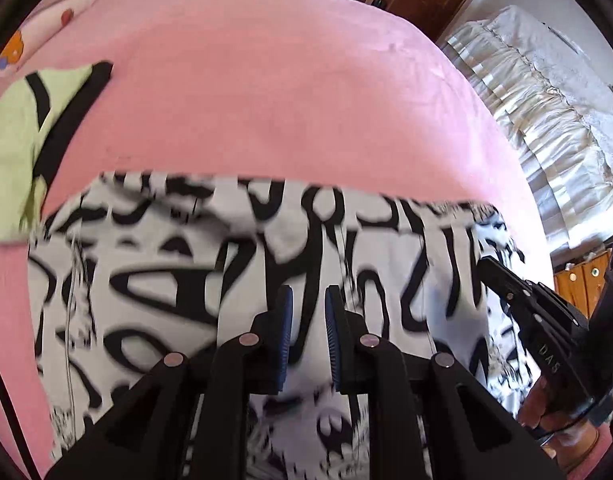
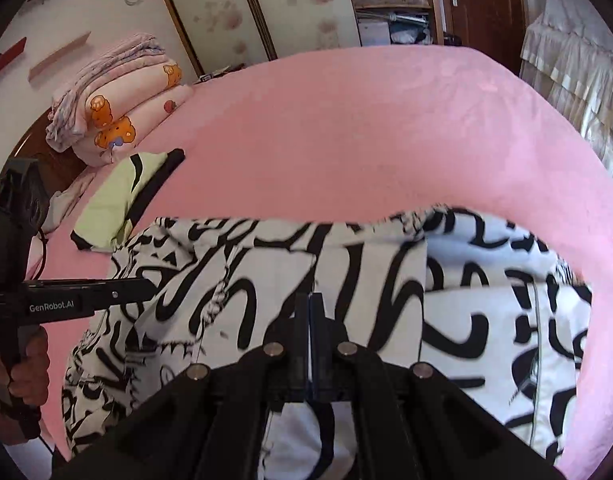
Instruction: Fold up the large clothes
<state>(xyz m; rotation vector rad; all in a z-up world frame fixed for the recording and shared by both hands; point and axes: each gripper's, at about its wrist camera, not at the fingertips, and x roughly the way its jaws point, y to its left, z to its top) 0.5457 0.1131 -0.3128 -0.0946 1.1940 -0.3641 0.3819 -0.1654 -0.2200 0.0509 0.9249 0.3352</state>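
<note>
A large white garment with black scribble print [image 1: 166,280] [image 2: 486,280] lies spread on a pink bed [image 1: 266,80] [image 2: 346,140]. My left gripper [image 1: 309,312] is over its middle, blue pads a narrow gap apart with a fold of the cloth pinched up between them. My right gripper [image 2: 309,308] has its fingers pressed together on the cloth, which bunches up under the jaws. The right gripper's tip [image 1: 486,264] rests on the garment's right edge in the left wrist view. In the right wrist view the left gripper [image 2: 146,284] reaches in from the left.
A pale green garment with black trim [image 1: 10,140] [image 2: 110,196] lies left of the printed one. Folded quilts [image 2: 114,96] are stacked at the bed's far left corner. A white frilled cover [image 1: 546,100] hangs past the bed's right edge. Wooden doors [image 2: 486,0] stand behind.
</note>
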